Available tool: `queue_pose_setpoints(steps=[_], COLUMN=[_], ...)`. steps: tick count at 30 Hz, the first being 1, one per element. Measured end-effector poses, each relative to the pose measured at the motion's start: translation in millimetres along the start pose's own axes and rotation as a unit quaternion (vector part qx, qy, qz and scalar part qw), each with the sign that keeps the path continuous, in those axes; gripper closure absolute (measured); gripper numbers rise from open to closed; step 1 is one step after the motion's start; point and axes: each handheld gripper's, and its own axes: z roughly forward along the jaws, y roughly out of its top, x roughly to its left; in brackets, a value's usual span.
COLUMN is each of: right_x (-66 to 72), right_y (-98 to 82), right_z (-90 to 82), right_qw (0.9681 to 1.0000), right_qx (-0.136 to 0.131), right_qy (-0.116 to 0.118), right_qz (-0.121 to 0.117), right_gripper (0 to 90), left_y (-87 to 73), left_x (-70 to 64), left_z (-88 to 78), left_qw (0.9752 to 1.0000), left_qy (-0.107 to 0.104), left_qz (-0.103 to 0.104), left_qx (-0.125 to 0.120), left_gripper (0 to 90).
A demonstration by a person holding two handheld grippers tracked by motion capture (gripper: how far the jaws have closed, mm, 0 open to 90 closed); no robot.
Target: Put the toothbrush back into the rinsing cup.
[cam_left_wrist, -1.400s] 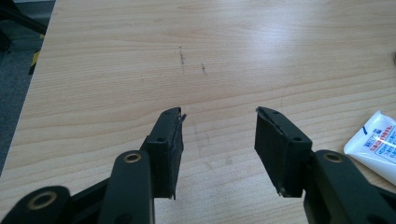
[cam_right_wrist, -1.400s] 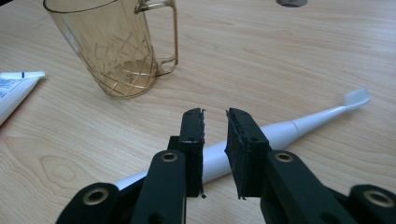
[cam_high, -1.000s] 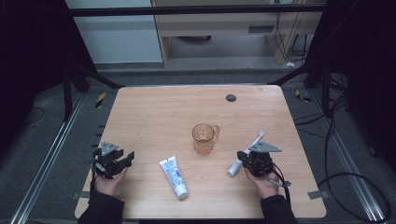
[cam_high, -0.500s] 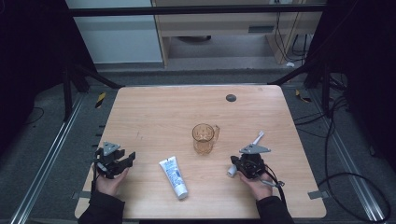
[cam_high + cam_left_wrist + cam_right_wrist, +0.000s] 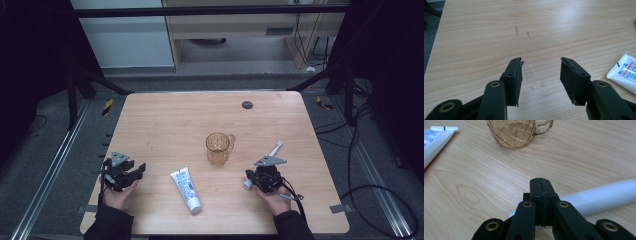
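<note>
In the high view, the wooden table (image 5: pixel 165 125) fills the middle of the frame, and two hands come in from the bottom edge. The left gripper (image 5: pixel 131 173) sits in the lower left part of the frame, resting near the table edge. In the left gripper view its two black jaws stand apart with bare wood between them, so this gripper (image 5: pixel 541 63) is open and holds nothing. The right gripper (image 5: pixel 251 176) is in the lower right part of the high view. In the right gripper view its jaws are pressed together with no gap, so this gripper (image 5: pixel 541 182) is closed, and its tips have nothing between them. A white toothbrush (image 5: pixel 604 196) lies flat on the table right behind these jaws, running from the lower middle of that frame to the right edge; I cannot tell if the gripper body touches it. In the high view the toothbrush (image 5: pixel 274 148) shows its head end pointing to the upper right, just above the gripper. A clear amber cup (image 5: pixel 218 148) with a handle stands in the center of the table, near the toothbrush but apart from it. A white toothpaste tube (image 5: pixel 186 189) lies flat in the lower middle of the frame, between the two grippers. A small dark round spot (image 5: pixel 247 104) is at the far side of the table.
</note>
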Motion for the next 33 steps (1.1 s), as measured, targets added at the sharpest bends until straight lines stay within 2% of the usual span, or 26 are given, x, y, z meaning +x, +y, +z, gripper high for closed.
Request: queue_pose_setpoints(steps=[15, 33], right_x=[-3.3, -9.9], right_y=[-5.2, -13.1], right_z=[-4.0, -17.5], right_qw=[0.9999, 0.9998], right_qx=[0.011, 0.017], right_qy=[0.002, 0.004], right_qz=[0.003, 0.009], right_gripper=[90.0, 89.9], left_y=[-0.1, -0.1], left_x=[-0.1, -0.5], left_z=[0.5, 0.3], left_qw=[1.0, 1.0], left_qy=[-0.002, -0.003], left_qz=[0.002, 0.004], left_qx=[0.002, 0.003], left_gripper=[51.3, 51.3])
